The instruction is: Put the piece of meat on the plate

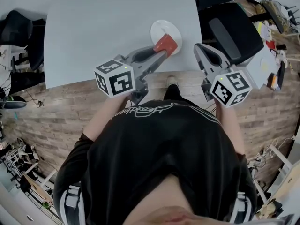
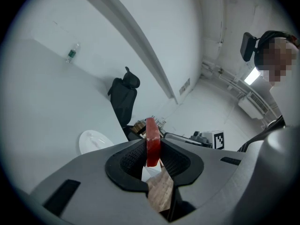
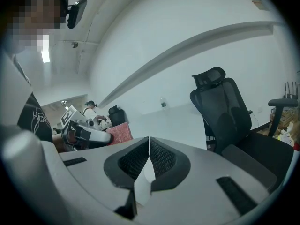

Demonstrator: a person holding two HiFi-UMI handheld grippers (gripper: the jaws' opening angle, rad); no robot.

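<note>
Left gripper (image 1: 159, 54) clamps the red piece of meat (image 1: 167, 43) near the plate (image 1: 161, 28); right gripper (image 3: 149, 146) sits closed, empty.

We see the meat (image 1: 166, 43), a thin red slab, pinched on edge between the jaws of the left gripper (image 1: 161, 50). The plate (image 1: 165, 29) is white, round and bare, flat on the bench (image 1: 93, 32) near its front right corner. In the head view the meat overlaps the plate's near rim. In the left gripper view the plate lies ahead-left of the meat.
</note>
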